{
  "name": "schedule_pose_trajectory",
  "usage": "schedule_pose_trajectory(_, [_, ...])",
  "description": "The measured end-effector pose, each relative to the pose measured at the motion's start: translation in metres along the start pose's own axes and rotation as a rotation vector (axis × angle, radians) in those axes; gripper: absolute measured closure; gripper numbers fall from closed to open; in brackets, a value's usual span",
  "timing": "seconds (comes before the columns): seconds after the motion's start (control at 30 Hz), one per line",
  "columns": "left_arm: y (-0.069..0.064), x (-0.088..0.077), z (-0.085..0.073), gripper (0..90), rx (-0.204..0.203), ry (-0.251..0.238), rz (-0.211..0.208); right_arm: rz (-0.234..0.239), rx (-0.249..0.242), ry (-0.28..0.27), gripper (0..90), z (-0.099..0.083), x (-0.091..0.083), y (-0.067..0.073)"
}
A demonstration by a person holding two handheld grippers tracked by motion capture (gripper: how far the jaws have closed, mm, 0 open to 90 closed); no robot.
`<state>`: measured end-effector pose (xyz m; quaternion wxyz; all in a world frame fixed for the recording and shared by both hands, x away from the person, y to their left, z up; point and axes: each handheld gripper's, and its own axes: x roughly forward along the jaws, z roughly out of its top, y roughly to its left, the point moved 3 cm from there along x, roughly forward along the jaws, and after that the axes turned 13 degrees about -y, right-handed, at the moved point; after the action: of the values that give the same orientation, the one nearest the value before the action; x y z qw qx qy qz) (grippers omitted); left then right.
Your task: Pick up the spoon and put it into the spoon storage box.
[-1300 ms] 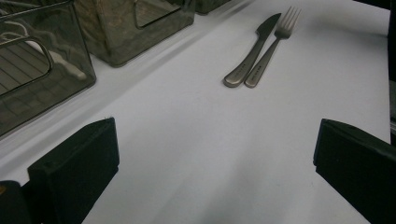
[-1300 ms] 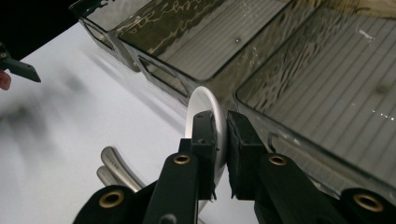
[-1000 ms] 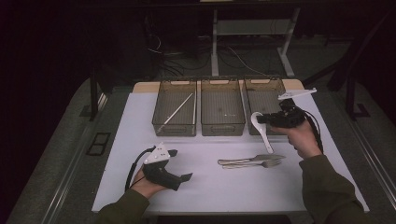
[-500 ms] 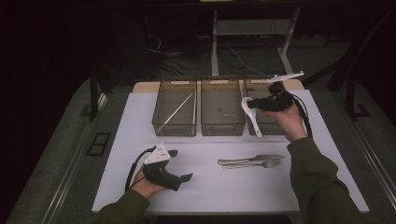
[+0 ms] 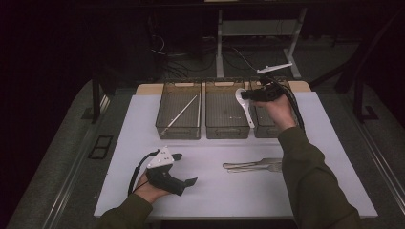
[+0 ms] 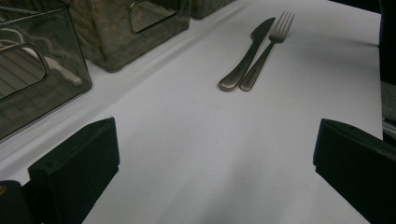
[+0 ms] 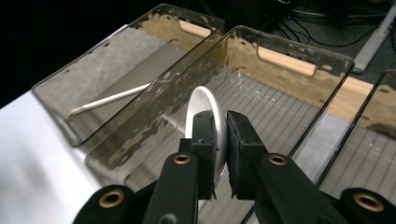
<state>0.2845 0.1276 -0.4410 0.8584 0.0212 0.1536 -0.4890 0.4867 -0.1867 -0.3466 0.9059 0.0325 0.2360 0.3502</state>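
Apparently mid-sort, the right gripper (image 7: 220,140) grips a white spoon (image 5: 243,106) over the middle bin (image 5: 226,132), chopsticks (image 5: 180,114) lie in the left bin (image 5: 177,132), while knife (image 6: 246,55) and fork (image 6: 267,49) wait near the idle, wide-open left gripper (image 5: 184,169).

Ref = mid bin (image 5: 227,132), clear smoky plastic, on white mat (image 5: 143,124). Matching bin (image 5: 176,132) just left of it held a thin pale stick (image 5: 181,112) lying diagonal. 3rd bin (image 5: 267,131) just right of it. Knife (image 6: 247,51) & fork (image 6: 268,49) lay side by side, touching, on the mat in front of mid bin, slightly to its right. Wooden board (image 5: 148,88) edge showed behind the bins. Cables (image 5: 167,52) on floor well behind.
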Motion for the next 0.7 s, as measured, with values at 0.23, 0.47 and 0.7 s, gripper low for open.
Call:
schedule_pose_trajectory(0.23, [0.0, 0.0, 0.001, 0.0, 0.013, 0.006, -0.007, -0.031, -0.003, 0.001, 81.7, 0.006, 0.02, -0.006])
schedule_pose_trajectory(0.47, [0.0, 0.001, 0.0, 0.0, 0.007, 0.003, -0.007, -0.064, -0.022, 0.02, 81.6, -0.005, 0.036, -0.011])
schedule_pose_trajectory(0.7, [-0.001, 0.001, 0.0, 0.0, 0.015, 0.007, -0.01, -0.071, -0.066, 0.093, 81.5, -0.022, 0.051, -0.004])
